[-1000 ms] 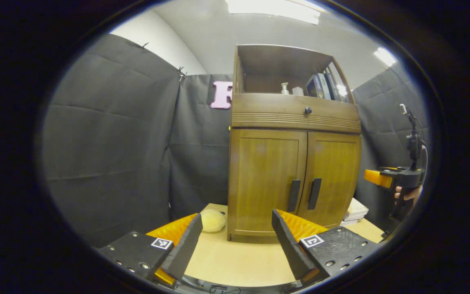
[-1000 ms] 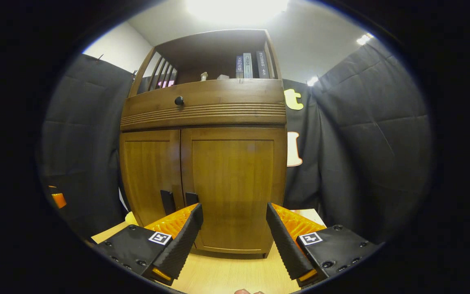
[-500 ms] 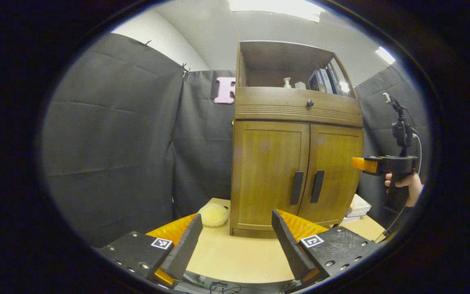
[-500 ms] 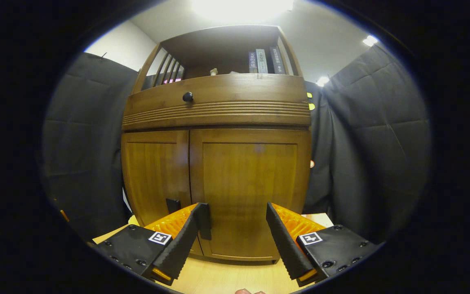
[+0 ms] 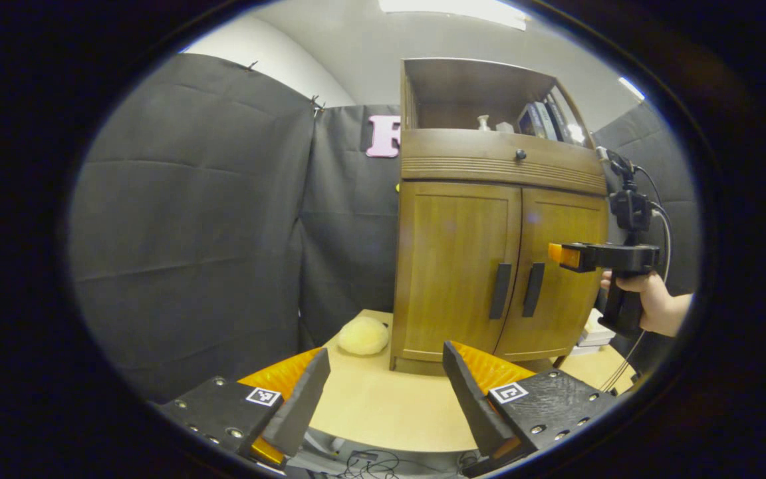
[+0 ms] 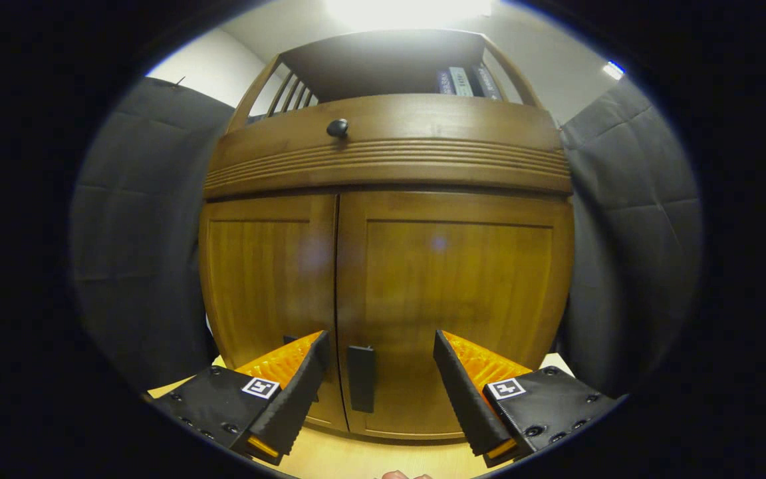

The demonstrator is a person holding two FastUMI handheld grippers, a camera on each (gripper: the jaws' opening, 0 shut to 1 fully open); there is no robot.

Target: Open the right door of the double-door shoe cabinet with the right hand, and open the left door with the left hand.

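right gripper (image 6: 380,372) is held with jaws apart around the right door handle (image 6: 361,378) of the closed shoe cabinet (image 6: 389,266), not touching, while left gripper (image 5: 383,392) is kept back, jaws apart.

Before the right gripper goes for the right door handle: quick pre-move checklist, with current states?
1. Both doors shut: ok. Left door and right door sit flush, seam closed.
2. Right gripper open: ok, fingers spread wide.
3. Right door handle lined up between the fingers: ok, it stands in the gap, nearer the left finger.
4. Contact with handle: not ok, no finger touches it yet.
5. Left gripper open and out of the way: ok, it is back over the table, apart from the cabinet.
6. Swing path of the right door: cannot tell; items lie on the table to the cabinet's right, partly hidden by the hand.
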